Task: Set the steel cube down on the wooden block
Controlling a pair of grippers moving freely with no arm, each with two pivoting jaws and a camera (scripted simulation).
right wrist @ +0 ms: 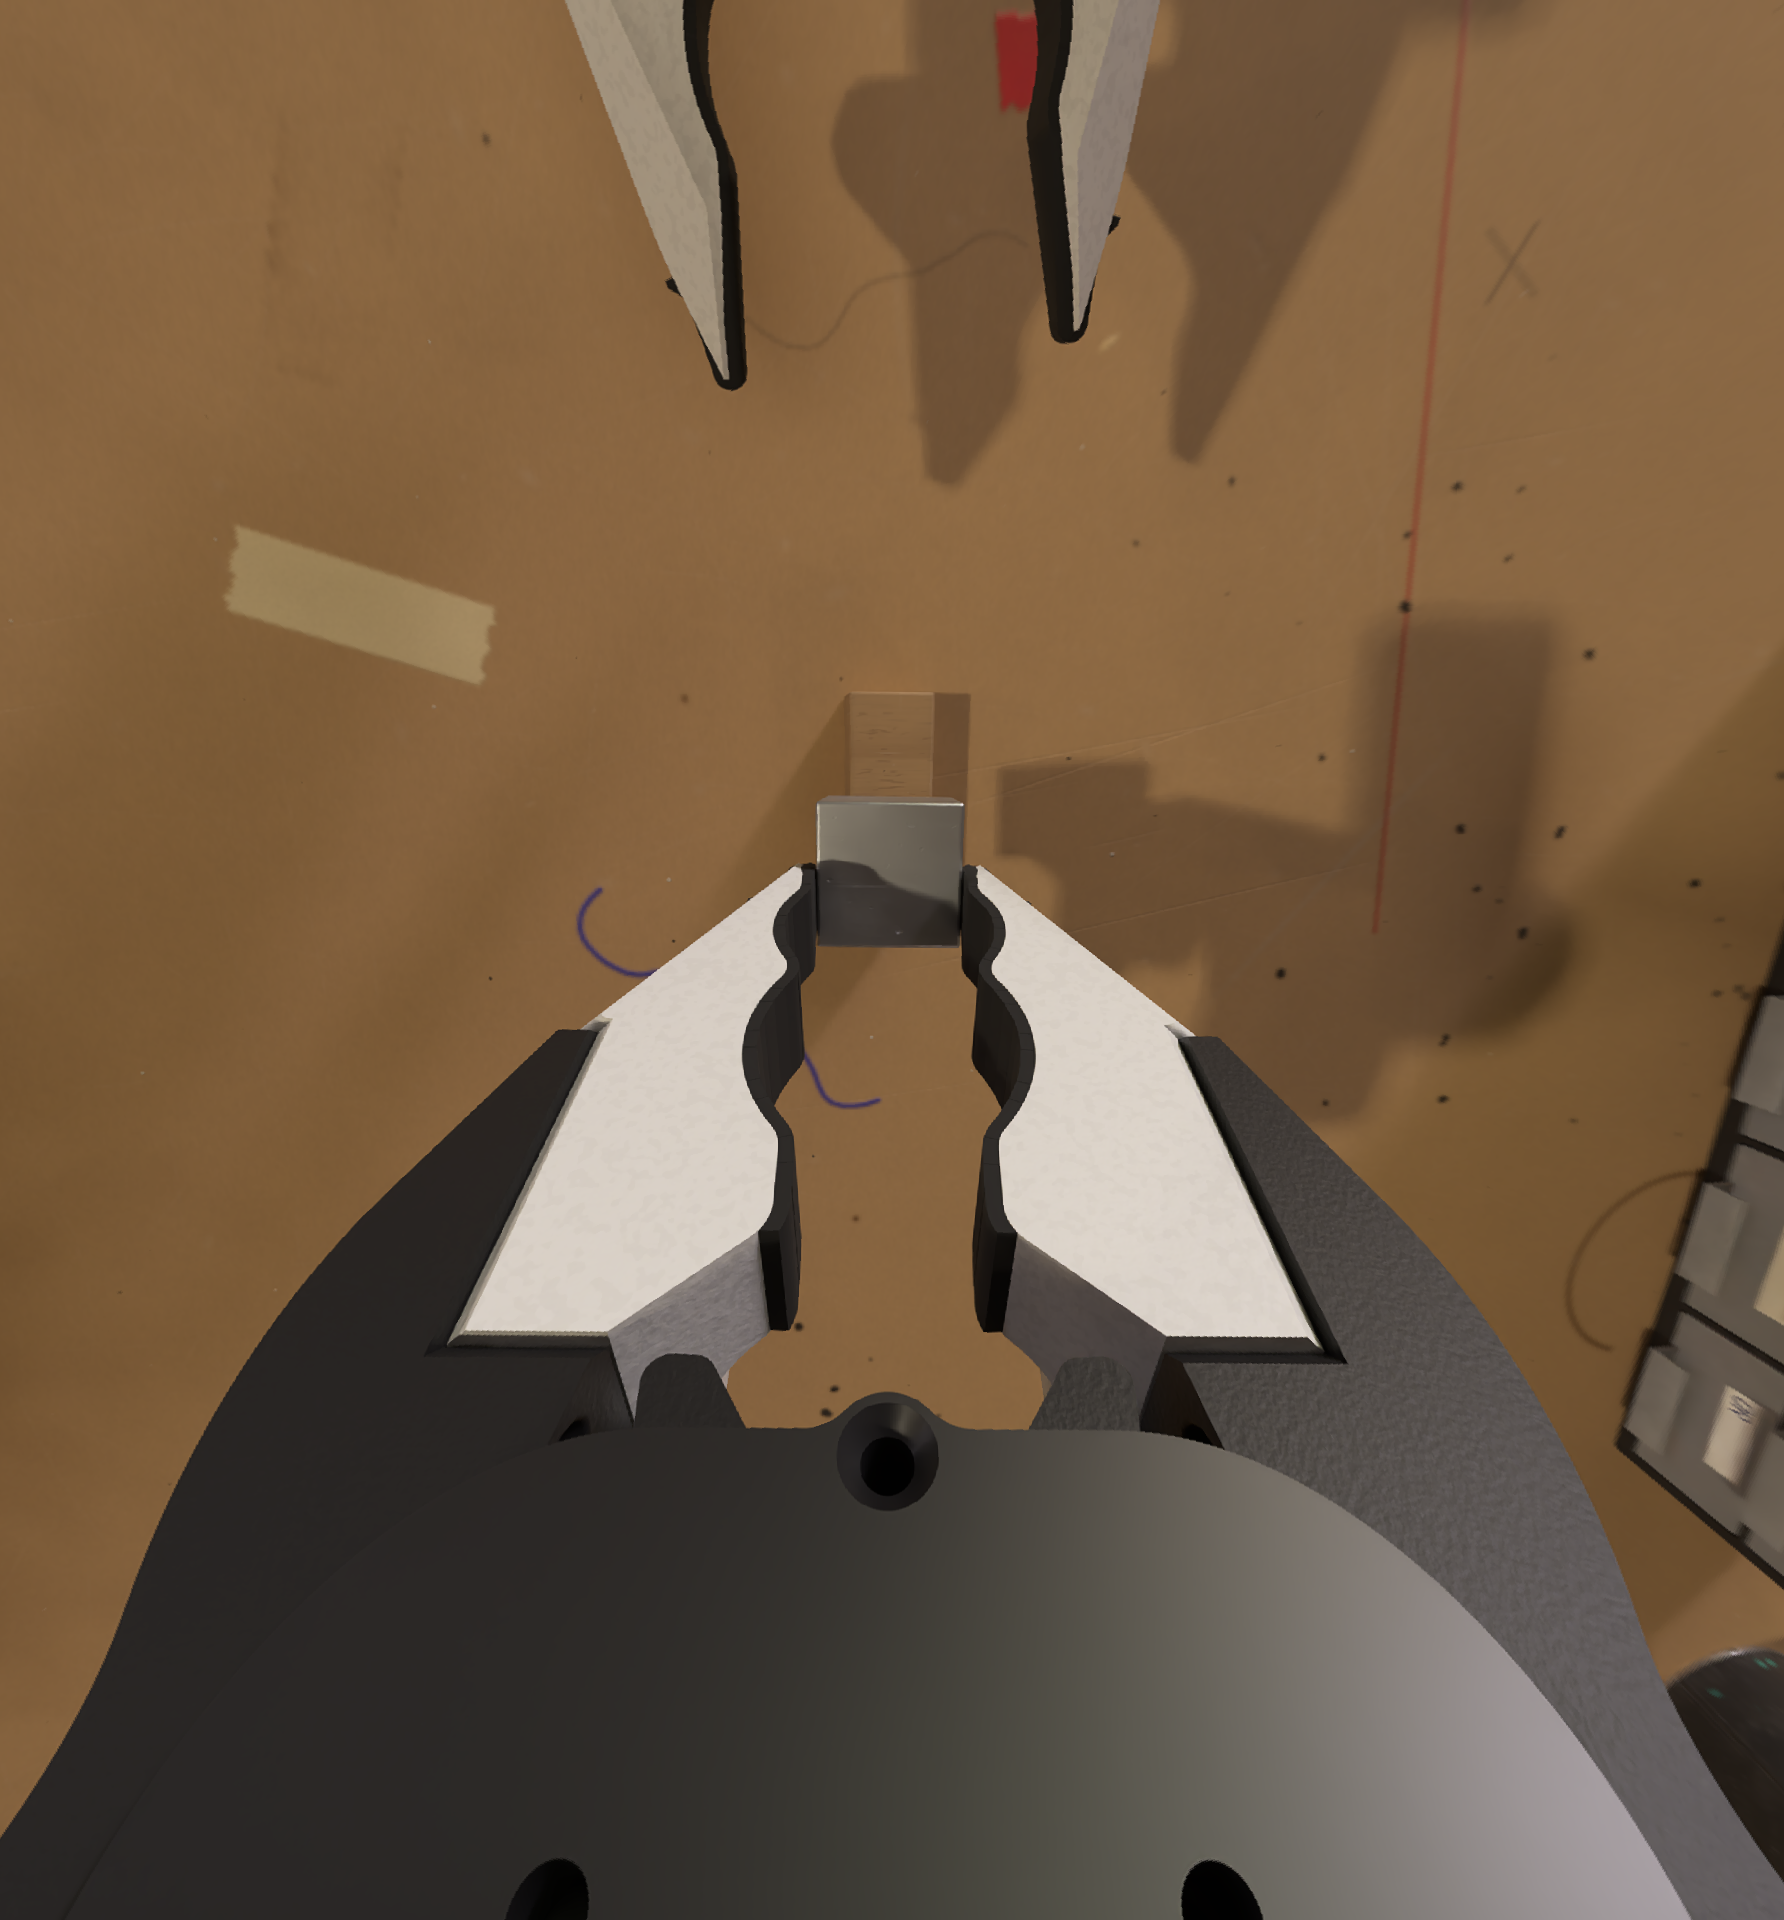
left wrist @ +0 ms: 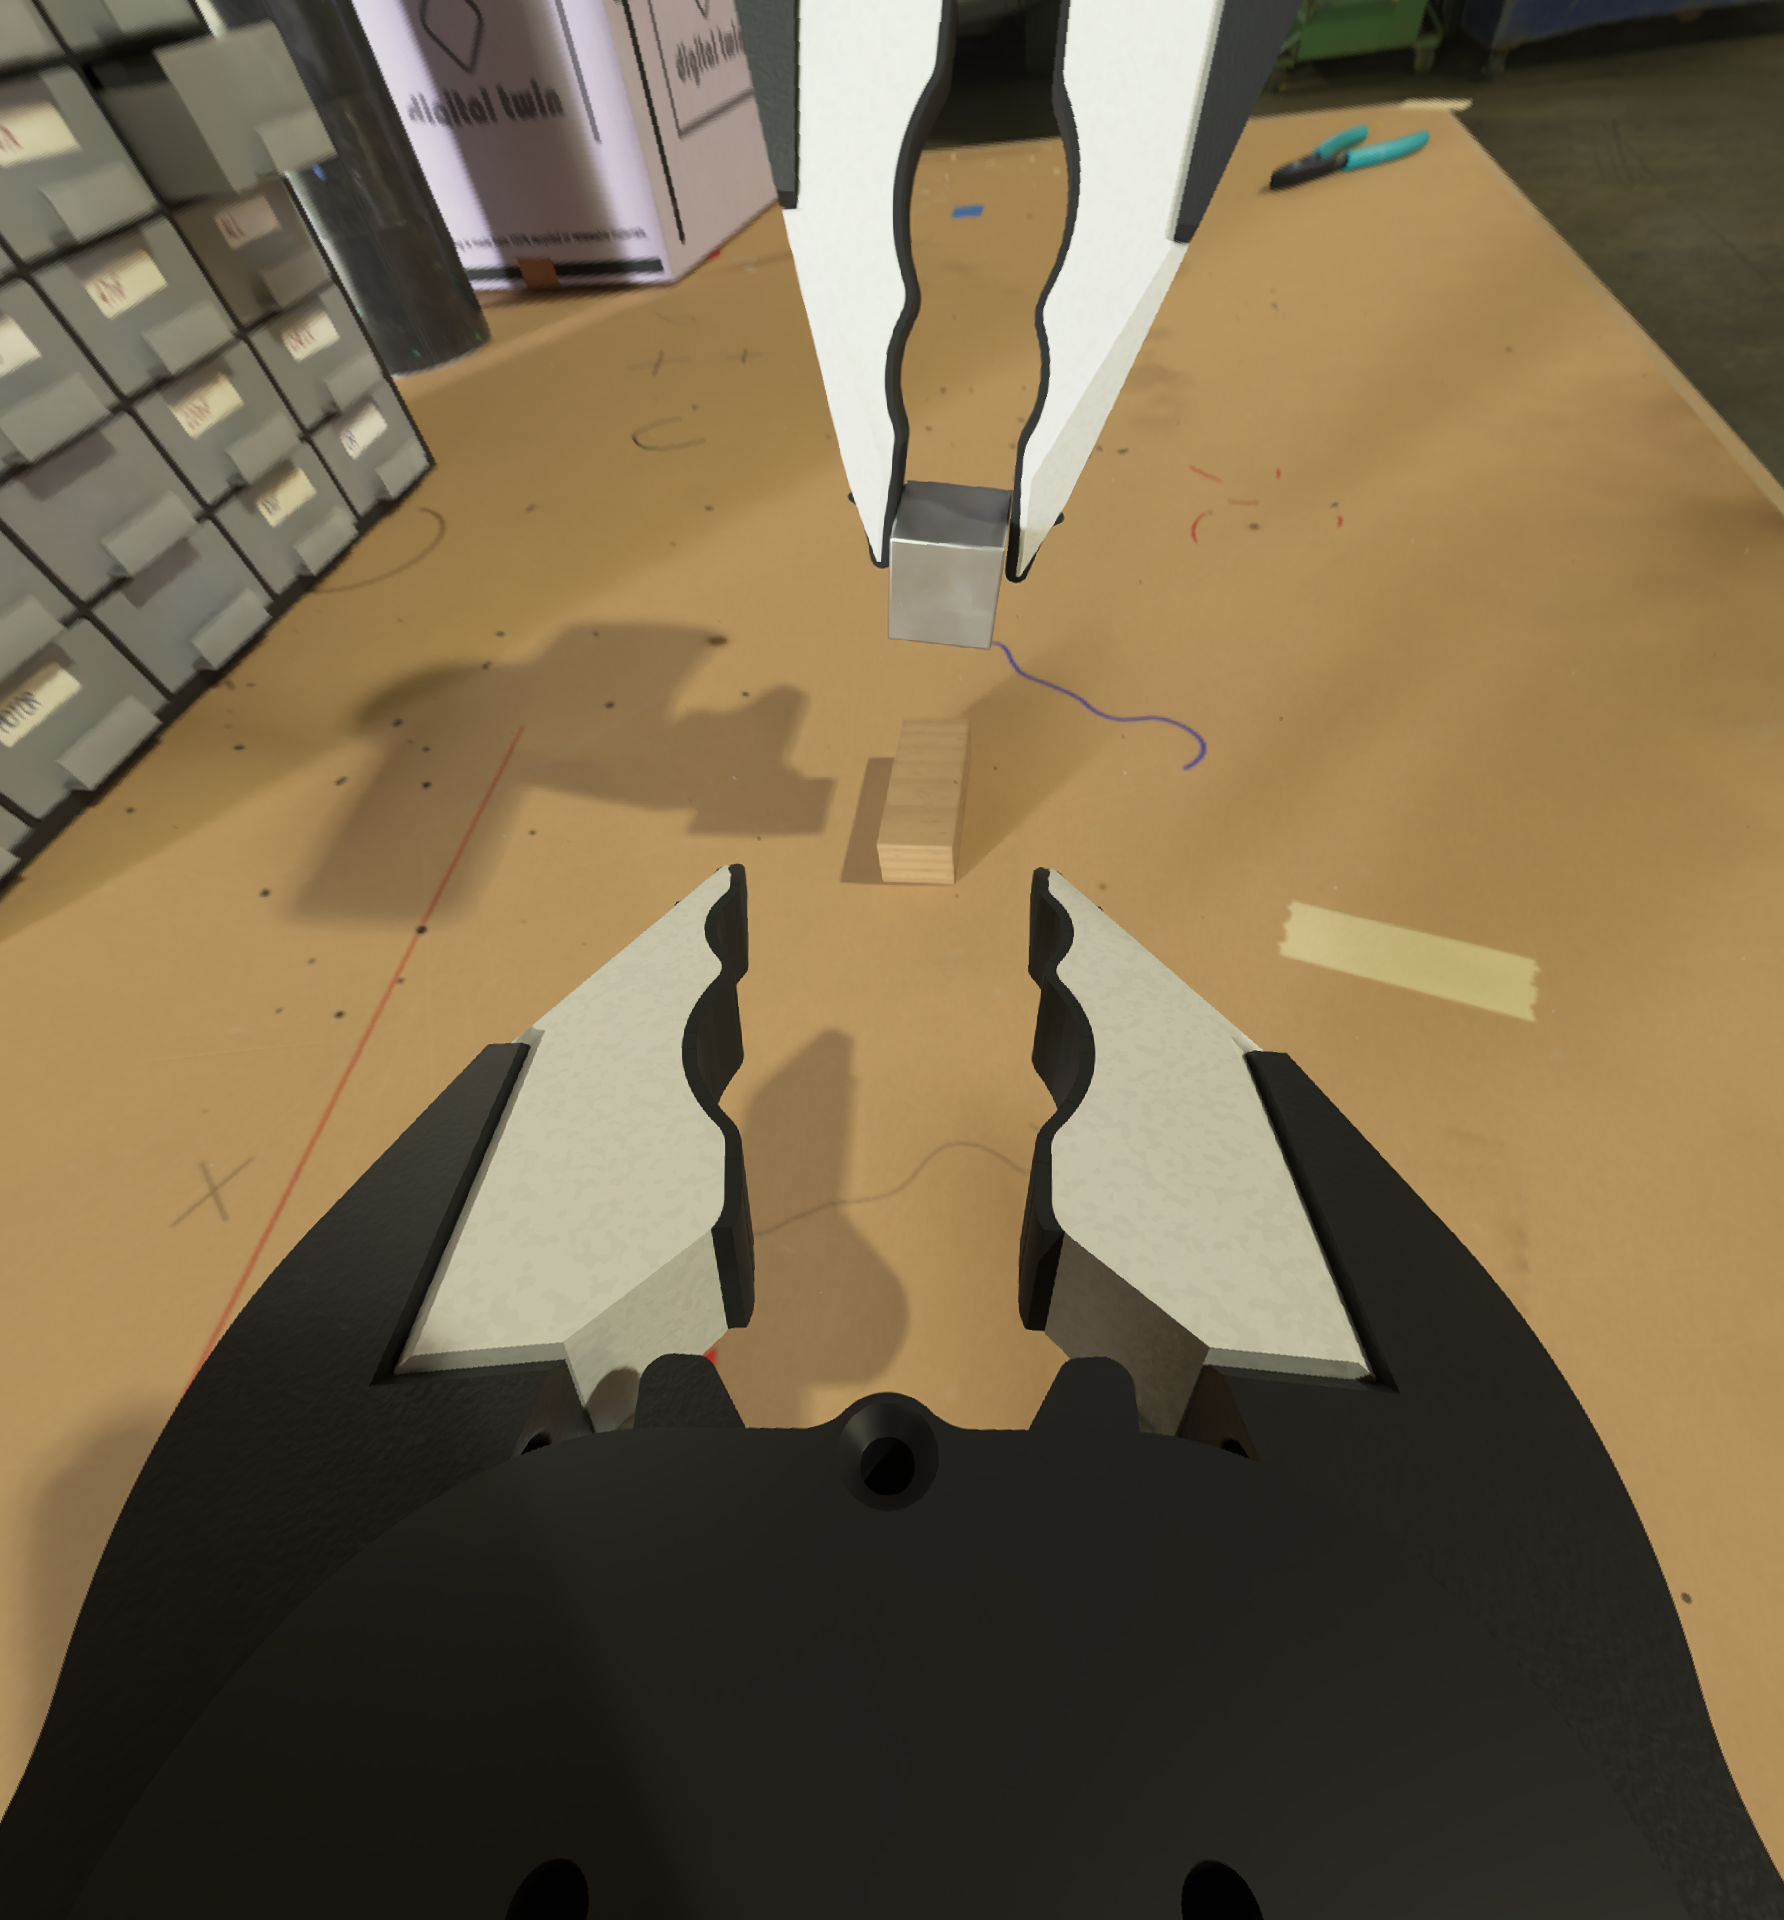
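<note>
My right gripper (right wrist: 888,883) is shut on the steel cube (right wrist: 889,854) and holds it in the air, pointing down at the bench. In the left wrist view the same gripper (left wrist: 945,566) hangs from above with the cube (left wrist: 945,582) between its tips. The wooden block (left wrist: 919,805) lies flat on the brown bench, below and a little nearer than the cube. In the right wrist view the block (right wrist: 890,743) shows just past the cube, partly hidden by it. My left gripper (left wrist: 888,883) is open and empty, low in front of the block; it also shows in the right wrist view (right wrist: 898,358).
A grey drawer cabinet (left wrist: 109,436) stands along the left side. A white box (left wrist: 555,135) and a dark cylinder (left wrist: 400,229) stand at the back left. Teal pliers (left wrist: 1350,156) lie far right. A strip of tape (left wrist: 1407,956) is stuck right of the block. The bench edge (left wrist: 1698,416) runs along the right.
</note>
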